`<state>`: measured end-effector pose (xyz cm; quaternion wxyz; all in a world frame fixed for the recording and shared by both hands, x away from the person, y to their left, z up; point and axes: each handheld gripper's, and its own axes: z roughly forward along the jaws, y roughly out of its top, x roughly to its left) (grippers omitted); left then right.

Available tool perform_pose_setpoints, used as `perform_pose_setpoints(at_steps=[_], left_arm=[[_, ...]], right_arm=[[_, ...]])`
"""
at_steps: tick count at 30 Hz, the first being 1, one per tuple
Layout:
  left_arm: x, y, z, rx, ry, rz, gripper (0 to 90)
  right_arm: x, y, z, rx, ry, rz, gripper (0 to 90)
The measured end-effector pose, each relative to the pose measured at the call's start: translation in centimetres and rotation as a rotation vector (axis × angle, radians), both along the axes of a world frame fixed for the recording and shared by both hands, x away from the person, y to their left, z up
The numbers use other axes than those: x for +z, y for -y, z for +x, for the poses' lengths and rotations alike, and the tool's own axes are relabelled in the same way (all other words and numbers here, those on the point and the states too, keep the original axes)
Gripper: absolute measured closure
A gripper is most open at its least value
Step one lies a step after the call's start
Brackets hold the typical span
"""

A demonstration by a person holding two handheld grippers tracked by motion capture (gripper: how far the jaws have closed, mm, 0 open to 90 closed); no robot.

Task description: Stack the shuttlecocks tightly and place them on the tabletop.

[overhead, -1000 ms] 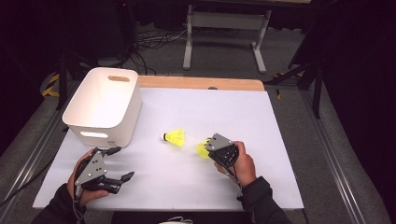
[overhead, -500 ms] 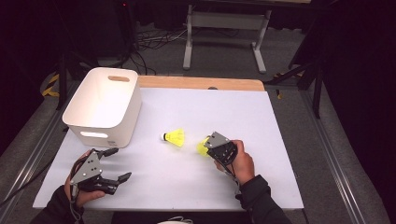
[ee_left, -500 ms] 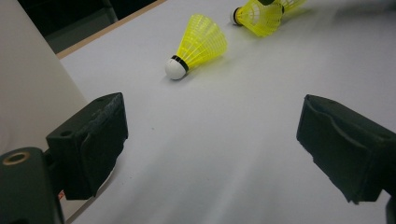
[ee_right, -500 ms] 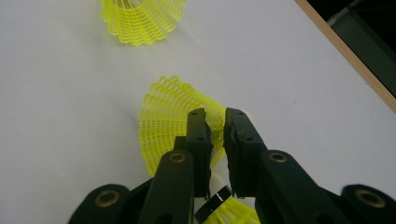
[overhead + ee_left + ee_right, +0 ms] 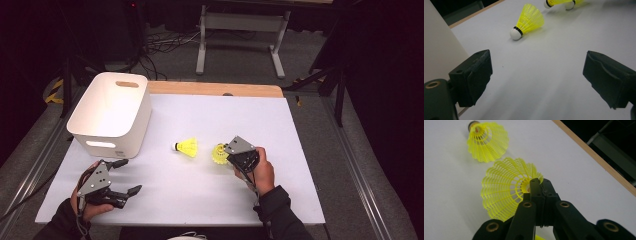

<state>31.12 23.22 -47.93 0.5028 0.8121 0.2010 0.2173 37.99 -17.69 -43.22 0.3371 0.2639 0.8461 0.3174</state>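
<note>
Work surface: a white matte tabletop [image 5: 300, 150] with a light wooden strip [image 5: 215, 89] along its far edge, standing on grey carpeted floor [image 5: 310, 65]. Beyond the table at 12 o'clock, the white metal legs of a stand [image 5: 240, 30] and a tangle of dark cables [image 5: 165, 47]; the room behind is dark.

A white rectangular plastic bin with a slot handle [image 5: 112, 112] sits at the table's 10 o'clock corner.

A yellow plastic shuttlecock with a white cork tip [image 5: 186, 147] lies on its side near the table centre, untouched, tip toward 9 o'clock. A second yellow mesh-skirted shuttlecock [image 5: 219, 153] lies just beside it toward 3 o'clock.

The right gripper [image 5: 228, 152] is clenched on the skirt rim of that second shuttlecock [image 5: 506, 195], jaws pressed together on the mesh in the right gripper view.

The left gripper [image 5: 126, 176], at 7 o'clock just in front of the bin, is released, jaws spread wide above bare tabletop
</note>
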Motion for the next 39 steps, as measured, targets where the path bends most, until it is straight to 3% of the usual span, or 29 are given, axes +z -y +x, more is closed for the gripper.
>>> perform_pose_setpoints(at_steps=[7,9,10,11,14,18,21,26,31,39], left_arm=[[-0.1,0.0,0.0,-0.006,-0.003,0.001,9.8],[-0.1,0.1,0.0,-0.009,-0.004,0.001,9.8],[-0.1,0.2,-0.1,-0.014,-0.007,0.008,9.8],[-0.2,0.3,-0.1,-0.022,-0.006,0.016,9.8],[-0.3,0.4,-0.1,-0.024,-0.011,0.018,9.7],[-0.4,0.6,0.0,-0.031,-0.018,0.024,9.8],[-0.5,0.8,0.0,-0.039,-0.025,0.033,9.9],[-0.7,1.1,0.0,-0.051,-0.030,0.047,10.0],[-0.7,1.1,0.1,-0.049,-0.029,0.054,9.9],[-0.7,1.1,0.1,-0.046,-0.031,0.054,9.9]], right_arm=[[0.7,-0.2,0.6,0.056,-0.100,0.188,89.8],[0.7,-0.3,0.6,0.066,-0.120,0.209,89.9],[0.6,-0.3,0.7,0.081,-0.148,0.239,89.8],[0.3,-0.4,0.8,0.109,-0.207,0.279,89.7],[0.0,-0.4,1.0,0.113,-0.243,0.297,89.5],[-0.8,0.0,2.0,0.081,-0.317,0.329,88.5],[-1.1,0.4,2.4,0.052,-0.341,0.345,86.6],[-1.4,0.6,2.9,0.000,-0.343,0.324,79.0],[-1.5,0.4,3.3,-0.053,-0.308,0.261,63.6],[-1.4,0.1,3.6,-0.099,-0.260,0.168,53.8]])
